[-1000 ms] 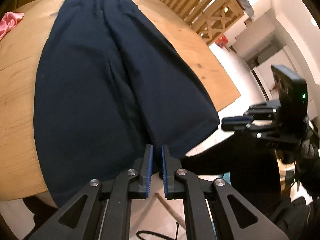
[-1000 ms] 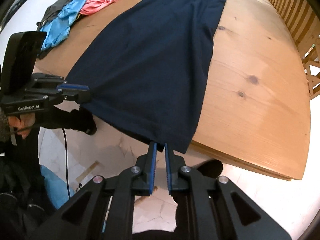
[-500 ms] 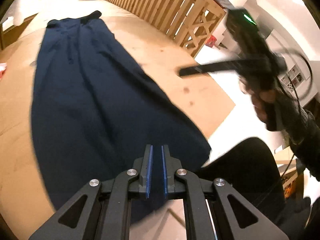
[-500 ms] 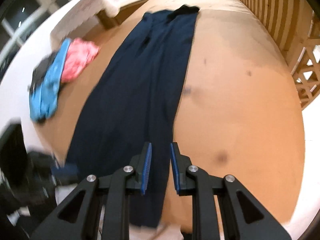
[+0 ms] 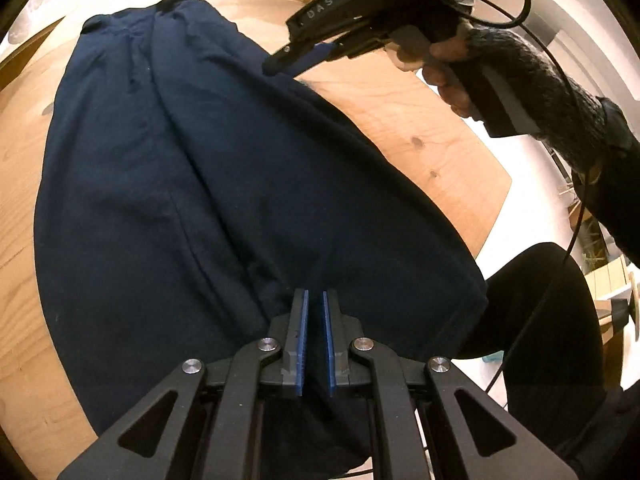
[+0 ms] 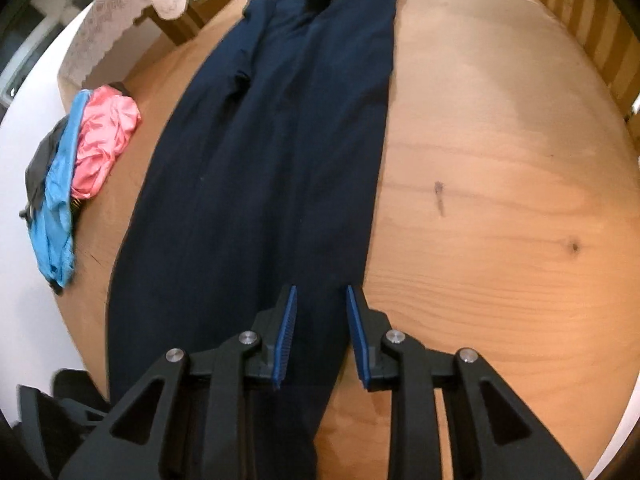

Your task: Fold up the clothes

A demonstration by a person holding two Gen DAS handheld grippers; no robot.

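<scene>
Right wrist view: the right gripper (image 6: 321,300), a second ago nearly closed at the tabletop's (image 6: 500,208) near edge, is being opened over the navy trousers (image 6: 280,152), nothing pinched. The left gripper (image 5: 314,300) is being kept clenched, empty, above the hems at that edge.

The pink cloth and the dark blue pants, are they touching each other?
Apart. The right wrist view shows the pink cloth lying left of the dark blue pants, with a strip of bare wooden table between them.
</scene>
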